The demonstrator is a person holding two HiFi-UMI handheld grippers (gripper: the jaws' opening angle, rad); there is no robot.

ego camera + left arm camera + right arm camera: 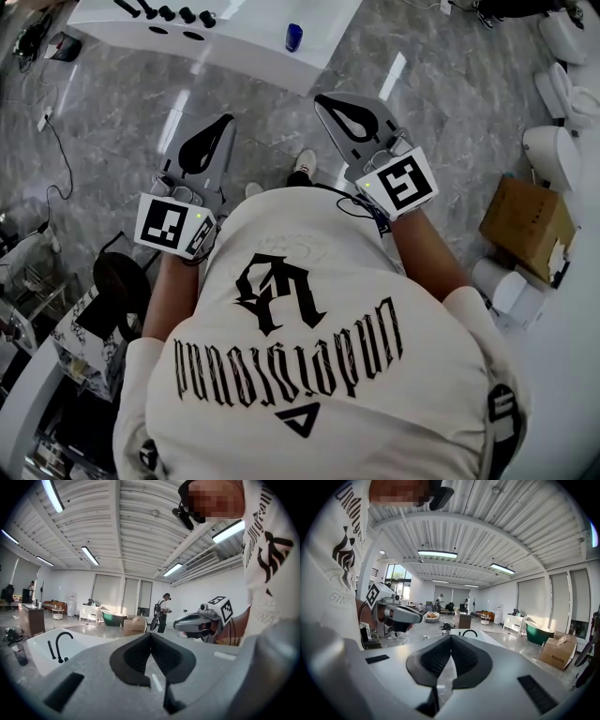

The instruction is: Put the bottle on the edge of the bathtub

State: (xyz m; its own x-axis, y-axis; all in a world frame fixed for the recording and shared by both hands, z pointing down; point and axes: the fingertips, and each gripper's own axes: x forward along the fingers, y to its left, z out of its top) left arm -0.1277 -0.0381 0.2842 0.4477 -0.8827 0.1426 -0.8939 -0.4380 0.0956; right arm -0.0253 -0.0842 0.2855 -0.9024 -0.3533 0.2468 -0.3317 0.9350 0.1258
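A small blue bottle (293, 36) stands upright on the rim of the white bathtub (244, 42) at the top of the head view. Black faucet fittings (169, 13) sit on the rim to its left. My left gripper (227, 118) and right gripper (320, 97) are held out side by side over the grey marble floor, short of the tub, both pointing toward it. Each is shut with nothing between its pads. In the left gripper view the shut jaws (150, 635) have the tub (42, 649) and faucet (60, 644) to their left. The right gripper view shows the faucet (468, 632) just above its closed tips (450, 637).
A cardboard box (527, 225) and white fixtures (553, 155) stand at the right. A cable (56, 141) trails over the floor at the left. My shoe (302, 167) shows between the grippers. Farther off are a standing person (163, 612) and a green tub (112, 618).
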